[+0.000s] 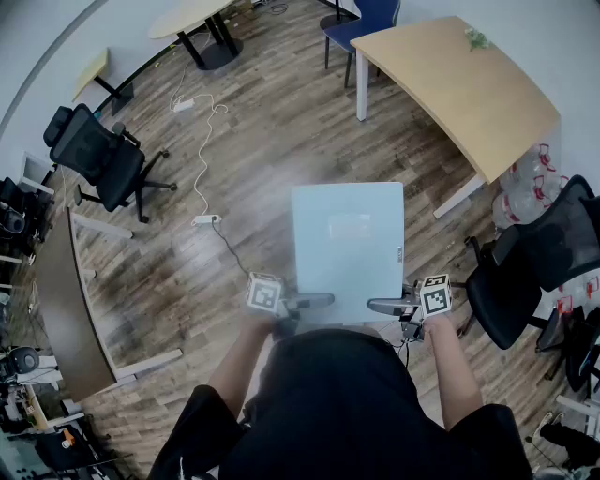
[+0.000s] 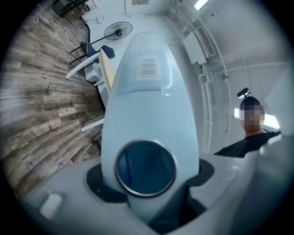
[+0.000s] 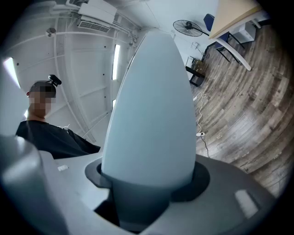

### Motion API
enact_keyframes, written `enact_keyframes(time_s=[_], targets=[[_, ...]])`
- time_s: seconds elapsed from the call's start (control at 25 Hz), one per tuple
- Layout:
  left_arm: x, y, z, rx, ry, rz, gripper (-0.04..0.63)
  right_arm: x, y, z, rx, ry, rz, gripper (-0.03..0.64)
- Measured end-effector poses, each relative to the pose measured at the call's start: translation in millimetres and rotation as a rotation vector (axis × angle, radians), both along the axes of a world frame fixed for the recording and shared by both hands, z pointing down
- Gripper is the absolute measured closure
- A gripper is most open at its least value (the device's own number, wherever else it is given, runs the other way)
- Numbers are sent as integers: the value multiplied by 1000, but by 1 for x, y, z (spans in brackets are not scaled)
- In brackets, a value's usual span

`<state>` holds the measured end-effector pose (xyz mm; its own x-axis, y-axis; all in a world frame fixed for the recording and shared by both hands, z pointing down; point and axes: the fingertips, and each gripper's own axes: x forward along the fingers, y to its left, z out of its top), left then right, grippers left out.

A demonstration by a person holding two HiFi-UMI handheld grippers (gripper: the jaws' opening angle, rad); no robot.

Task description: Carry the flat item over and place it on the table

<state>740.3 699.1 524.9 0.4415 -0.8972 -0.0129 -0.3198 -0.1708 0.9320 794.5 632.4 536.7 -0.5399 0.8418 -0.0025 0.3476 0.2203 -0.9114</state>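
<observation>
A flat pale blue-grey panel [image 1: 347,246] hangs level above the wooden floor in front of the person, in the middle of the head view. My left gripper [image 1: 315,301] is shut on its near edge at the left, and my right gripper [image 1: 385,305] is shut on the same edge at the right. In the left gripper view the panel [image 2: 149,105] runs away edge-on from the jaws, with a round dark blue disc [image 2: 146,168] and a small label [image 2: 148,69] on it. The right gripper view shows its plain side [image 3: 154,105]. A light wooden table [image 1: 469,84] stands ahead to the right.
Black office chairs stand at the left [image 1: 103,155] and right [image 1: 525,272]. A power strip [image 1: 206,220] with a white cable lies on the floor ahead. A blue chair [image 1: 366,21] sits behind the table. A curved desk [image 1: 66,300] is at the left.
</observation>
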Motion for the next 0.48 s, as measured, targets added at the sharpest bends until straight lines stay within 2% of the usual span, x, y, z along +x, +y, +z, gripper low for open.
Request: enact_keyframes(time_s=[0.48], targets=[[10,-14,1,-31,-25,-44,267,8,-17,0,-22,-25,-17,305]])
